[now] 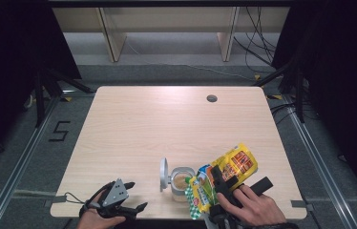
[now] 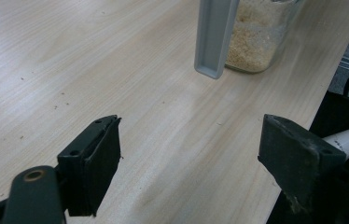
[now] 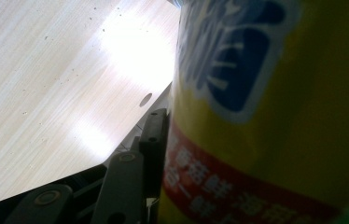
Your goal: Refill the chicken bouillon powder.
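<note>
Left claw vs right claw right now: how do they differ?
The left claw is open with nothing between its jaws; the right claw is shut on the yellow pouch. The left claw sits at the table's near-left edge, away from the clear jar; the right claw holds its pouch just right of that jar. Both are hand-held.

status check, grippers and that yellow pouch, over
Left gripper open, idle on table. Right gripper clamped on yellow pouch, tilted beside open jar. Nothing in the way.
</note>
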### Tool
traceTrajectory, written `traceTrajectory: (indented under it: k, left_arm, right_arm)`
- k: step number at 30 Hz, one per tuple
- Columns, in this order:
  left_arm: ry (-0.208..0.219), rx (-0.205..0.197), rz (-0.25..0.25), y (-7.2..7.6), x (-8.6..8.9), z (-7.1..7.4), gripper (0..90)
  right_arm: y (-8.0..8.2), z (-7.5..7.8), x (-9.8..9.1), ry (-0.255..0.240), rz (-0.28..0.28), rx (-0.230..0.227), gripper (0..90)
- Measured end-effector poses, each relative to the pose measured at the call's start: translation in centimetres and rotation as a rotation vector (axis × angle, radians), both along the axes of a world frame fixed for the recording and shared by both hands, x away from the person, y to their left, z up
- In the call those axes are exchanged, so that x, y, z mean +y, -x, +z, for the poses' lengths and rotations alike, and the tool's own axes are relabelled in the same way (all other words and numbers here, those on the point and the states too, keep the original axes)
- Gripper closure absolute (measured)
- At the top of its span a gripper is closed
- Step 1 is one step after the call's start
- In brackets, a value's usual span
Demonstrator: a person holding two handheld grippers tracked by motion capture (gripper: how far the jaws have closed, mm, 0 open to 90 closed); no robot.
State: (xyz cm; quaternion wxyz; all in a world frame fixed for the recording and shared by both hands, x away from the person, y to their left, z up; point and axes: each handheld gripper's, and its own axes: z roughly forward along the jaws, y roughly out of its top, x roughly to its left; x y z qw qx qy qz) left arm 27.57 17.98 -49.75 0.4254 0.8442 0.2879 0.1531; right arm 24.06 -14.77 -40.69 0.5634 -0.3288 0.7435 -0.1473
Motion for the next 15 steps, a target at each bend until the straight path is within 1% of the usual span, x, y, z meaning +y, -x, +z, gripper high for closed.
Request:
traceTrajectory:
  k: [1,2,3,4,5,6,7,8,9,10,11,12,14,15]
  left_arm:
    - [0.016,0.002,0.002,0.02,-0.07,-0.06,20.2]
    - [0.002,0.001,0.0,0.0,-0.01,0.01,20.2]
    - [-0.001,-0.001,-0.001,0.01,-0.01,0.01,20.2]
    - [-0.001,-0.001,-0.001,0.01,0.0,0.01,20.2]
    - [0.008,0.002,0.001,0.03,-0.05,-0.01,20.2]
    - [-0.002,-0.001,0.0,-0.01,0.01,0.01,20.2]
    - [-0.002,-0.002,-0.001,0.0,0.02,0.02,20.2]
    - [-0.001,-0.002,0.0,0.01,0.02,0.03,20.2]
    - [-0.017,-0.009,0.001,-0.07,0.08,0.02,20.2]
    - [-0.02,-0.012,0.0,-0.1,0.08,0.01,20.2]
    - [-0.007,-0.004,0.0,-0.02,0.04,0.03,20.2]
    - [0.0,-0.002,-0.001,0.01,0.01,0.03,20.2]
    - [-0.006,-0.003,0.001,-0.03,0.02,0.01,20.2]
    - [-0.008,-0.004,0.0,-0.03,0.04,0.02,20.2]
  right_arm:
    - [0.0,0.0,-0.01,0.007,0.009,-0.017,64.3]
    - [0.01,0.0,-0.03,0.007,0.007,-0.016,64.3]
    - [-0.02,0.02,-0.04,0.002,-0.001,0.001,64.3]
    - [-0.02,0.01,-0.05,0.001,0.003,-0.003,64.3]
    - [0.0,0.0,-0.03,0.006,0.009,-0.016,64.3]
    - [0.03,-0.02,-0.01,0.005,0.005,-0.014,64.2]
    - [-0.07,0.1,0.07,0.031,0.021,-0.015,64.3]
    - [-0.06,0.09,0.08,0.03,0.024,-0.014,64.3]
    - [-0.07,0.11,0.08,0.03,0.024,-0.014,64.3]
    - [-0.07,0.12,0.09,0.03,0.024,-0.015,64.2]
    - [-0.03,0.13,0.1,0.031,0.026,-0.02,64.3]
    - [0.08,0.0,0.01,-0.008,0.007,-0.006,64.3]
    - [0.11,0.14,0.05,0.002,0.018,-0.023,64.2]
    - [0.11,0.16,0.07,0.005,0.013,-0.017,64.3]
